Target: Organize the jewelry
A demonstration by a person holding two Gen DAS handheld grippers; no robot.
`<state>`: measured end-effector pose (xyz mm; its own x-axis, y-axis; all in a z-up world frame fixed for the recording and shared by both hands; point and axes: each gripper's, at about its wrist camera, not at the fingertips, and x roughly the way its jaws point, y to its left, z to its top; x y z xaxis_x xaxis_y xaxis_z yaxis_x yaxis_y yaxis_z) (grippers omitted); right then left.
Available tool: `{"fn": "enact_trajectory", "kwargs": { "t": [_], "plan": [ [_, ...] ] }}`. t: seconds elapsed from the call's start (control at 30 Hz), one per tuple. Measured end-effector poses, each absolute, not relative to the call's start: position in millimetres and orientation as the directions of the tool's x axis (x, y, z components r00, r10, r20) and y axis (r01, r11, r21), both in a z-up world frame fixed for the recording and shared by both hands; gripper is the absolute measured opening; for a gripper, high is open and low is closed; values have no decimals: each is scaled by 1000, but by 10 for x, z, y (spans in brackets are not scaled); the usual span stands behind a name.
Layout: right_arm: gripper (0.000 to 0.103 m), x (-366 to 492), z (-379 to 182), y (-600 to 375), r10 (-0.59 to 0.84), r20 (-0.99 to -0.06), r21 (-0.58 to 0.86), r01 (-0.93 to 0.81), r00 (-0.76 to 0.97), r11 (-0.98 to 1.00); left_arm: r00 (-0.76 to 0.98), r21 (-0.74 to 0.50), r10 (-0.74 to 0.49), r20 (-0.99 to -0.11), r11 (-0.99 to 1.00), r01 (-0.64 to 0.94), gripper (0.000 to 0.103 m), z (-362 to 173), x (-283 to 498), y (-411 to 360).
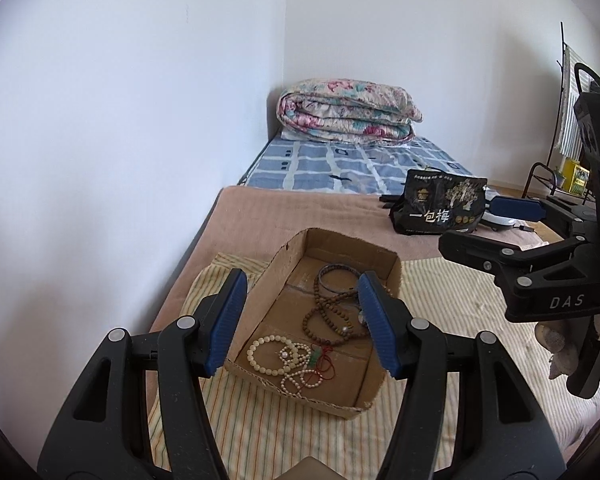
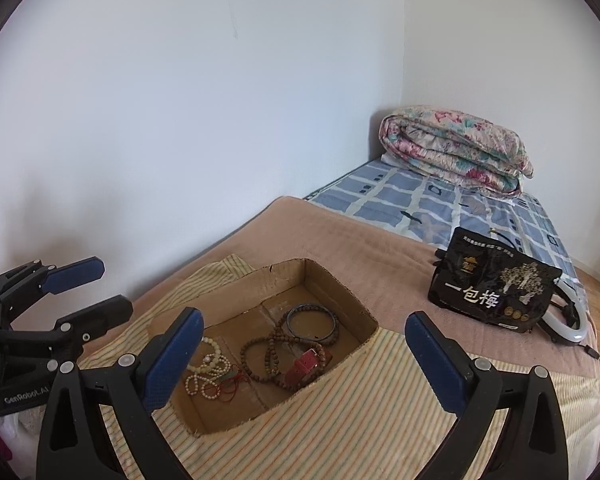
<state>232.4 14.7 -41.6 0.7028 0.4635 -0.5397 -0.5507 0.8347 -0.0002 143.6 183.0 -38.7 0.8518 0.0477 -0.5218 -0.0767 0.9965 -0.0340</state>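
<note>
Left gripper [image 1: 300, 322], lower centre of the left wrist view: blue pads parted, nothing between them, hanging above the cardboard box [image 1: 388, 264]. Same gripper at the left edge of the right wrist view, body lettered "GenRobot.AI". Right gripper [image 2: 304, 352], lower centre of its own view: spread wide, empty, also over the box; seen at the right edge of the left wrist view with "DAS" in white on its black frame.

Inside the open-topped box, mid-frame: white bead strands [image 1: 284, 360] with a red cord and a small green piece at the near left; brown bead necklace [image 1: 332, 316] looped in the middle; dark bangle [image 1: 336, 276] toward the far wall; red strap piece [image 2: 306, 364] at the near right, visible in the right wrist view. All lying loose on the box floor, some overlapping.

Under the box, a striped cloth [image 2: 340, 420] on a pinkish blanket [image 1: 300, 208] covering the bed. Further back, right of centre: black pouch [image 2: 492, 292] standing upright, large white characters "一包梅" on it, smaller print unreadable. White ring [image 2: 572, 332] just behind it. Upper right: folded floral quilt [image 2: 456, 148] on a blue checked sheet [image 1: 360, 164].
</note>
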Motion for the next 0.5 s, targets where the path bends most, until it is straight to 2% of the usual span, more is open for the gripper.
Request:
{"fn": "enact_trajectory", "kwargs": {
  "t": [0.1, 0.2, 0.4, 0.5],
  "plan": [
    [103, 2194, -356, 46, 468, -529, 2, -550, 708, 835, 858, -23, 55, -511, 997, -78, 60, -301, 1319, 1753],
    [103, 2061, -305, -73, 473, -520, 7, -550, 711, 835, 865, -15, 67, -498, 996, -86, 70, -223, 1179, 1678],
    [103, 1802, -234, -329, 477, -510, 11, -549, 716, 836, 872, -3, 85, -483, 995, -99, 72, -119, 949, 1527],
    [103, 1712, -233, -466, 490, -512, 37, -551, 705, 833, 874, 5, 97, -476, 994, -108, 80, -91, 836, 1443]
  ]
}}
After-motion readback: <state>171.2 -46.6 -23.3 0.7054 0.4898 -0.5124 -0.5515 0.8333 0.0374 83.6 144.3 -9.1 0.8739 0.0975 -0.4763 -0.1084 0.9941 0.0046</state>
